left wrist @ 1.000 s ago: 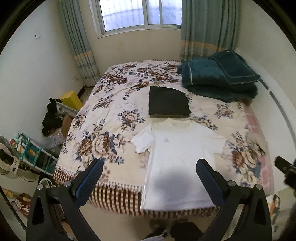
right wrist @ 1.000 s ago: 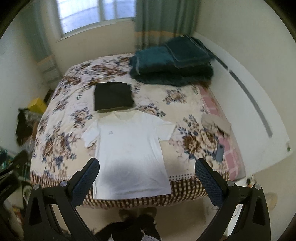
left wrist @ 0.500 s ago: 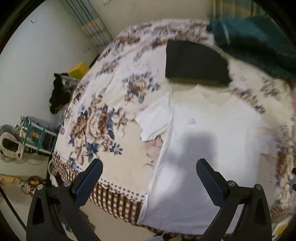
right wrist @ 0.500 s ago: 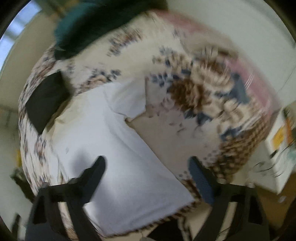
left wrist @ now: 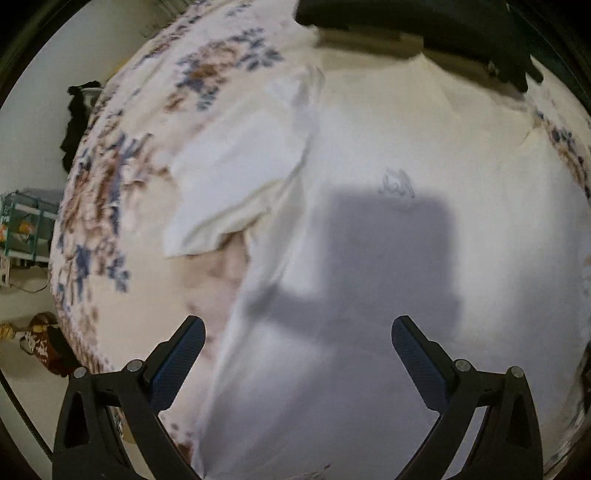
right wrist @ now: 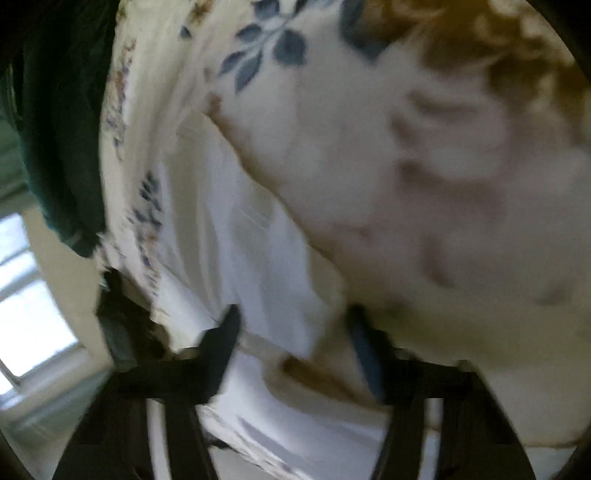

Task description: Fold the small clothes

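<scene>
A white T-shirt (left wrist: 369, 240) lies spread flat, front up, on a floral bedspread (left wrist: 122, 206), its long axis running away from the left wrist camera — collar at the far end, just below a folded black garment (left wrist: 406, 22), hem toward the lens. One short sleeve (left wrist: 236, 184) juts out to the left, its lower edge curled up off the cover, and a small grey logo (left wrist: 397, 184) sits on the chest. The left hand-held gripper (left wrist: 295, 347) hovers above the shirt's lower half with its jaws spread wide and nothing between them; its blue-padded left finger (left wrist: 181, 358) hangs over the bedspread just beside the shirt's side edge, the right one over the white cloth. A blocky shadow falls across the middle of the shirt. The right wrist view is badly blurred: the right hand-held gripper (right wrist: 291, 328) sits low over the shirt's other sleeve (right wrist: 258, 251) at the shirt's edge, jaws apart and straddling white fabric — whether they touch it cannot be told. Dark teal bedding (right wrist: 62, 110) shows at that frame's left.
</scene>
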`<state>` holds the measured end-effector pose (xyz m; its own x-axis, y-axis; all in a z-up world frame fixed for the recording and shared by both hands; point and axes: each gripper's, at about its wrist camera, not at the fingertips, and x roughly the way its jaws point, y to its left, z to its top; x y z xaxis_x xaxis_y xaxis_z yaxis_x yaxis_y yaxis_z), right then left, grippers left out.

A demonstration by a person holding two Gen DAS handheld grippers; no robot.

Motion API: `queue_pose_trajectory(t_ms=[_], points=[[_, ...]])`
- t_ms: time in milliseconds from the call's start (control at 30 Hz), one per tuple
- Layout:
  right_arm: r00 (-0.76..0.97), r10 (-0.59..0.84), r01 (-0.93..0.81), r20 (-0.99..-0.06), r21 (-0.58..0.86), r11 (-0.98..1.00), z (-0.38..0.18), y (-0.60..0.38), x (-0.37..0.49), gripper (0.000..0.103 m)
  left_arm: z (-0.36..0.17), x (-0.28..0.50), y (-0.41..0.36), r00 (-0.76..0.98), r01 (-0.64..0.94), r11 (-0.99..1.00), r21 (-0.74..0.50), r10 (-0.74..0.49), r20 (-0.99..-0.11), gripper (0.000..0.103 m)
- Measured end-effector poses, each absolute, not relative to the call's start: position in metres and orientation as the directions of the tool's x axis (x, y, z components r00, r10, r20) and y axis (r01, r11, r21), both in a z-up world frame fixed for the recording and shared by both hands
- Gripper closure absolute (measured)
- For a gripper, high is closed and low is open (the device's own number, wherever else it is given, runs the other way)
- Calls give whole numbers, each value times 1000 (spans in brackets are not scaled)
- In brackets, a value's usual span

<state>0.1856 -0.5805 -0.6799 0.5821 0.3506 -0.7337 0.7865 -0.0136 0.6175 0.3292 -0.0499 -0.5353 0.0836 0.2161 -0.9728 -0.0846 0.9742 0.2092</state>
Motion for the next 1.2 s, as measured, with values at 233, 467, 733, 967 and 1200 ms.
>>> queue_pose_trajectory(t_ms=[233, 467, 733, 967, 1200], points=[[603, 190, 790, -775, 613, -3, -656, -588, 188, 99, -545, 336, -50, 80, -56, 983, 172, 176, -981, 0], [546, 124, 743, -828, 548, 384, -581, -555, 251, 99, -532, 345, -12, 120, -129, 974, 186, 202, -972, 0], [355, 308, 303, -883, 420, 855, -581, -359, 361, 99, -530, 329, 56, 131, -222, 944, 246, 279, -951, 0], [233, 486, 356, -843, 539, 764, -608, -340, 329, 71, -534, 306, 115, 97, -299, 917, 265, 305, -947, 0], [314, 469, 498, -825, 564, 658, -594, -388, 303, 53, -554, 306, 157, 70, -433, 901, 36, 74, -995, 0]])
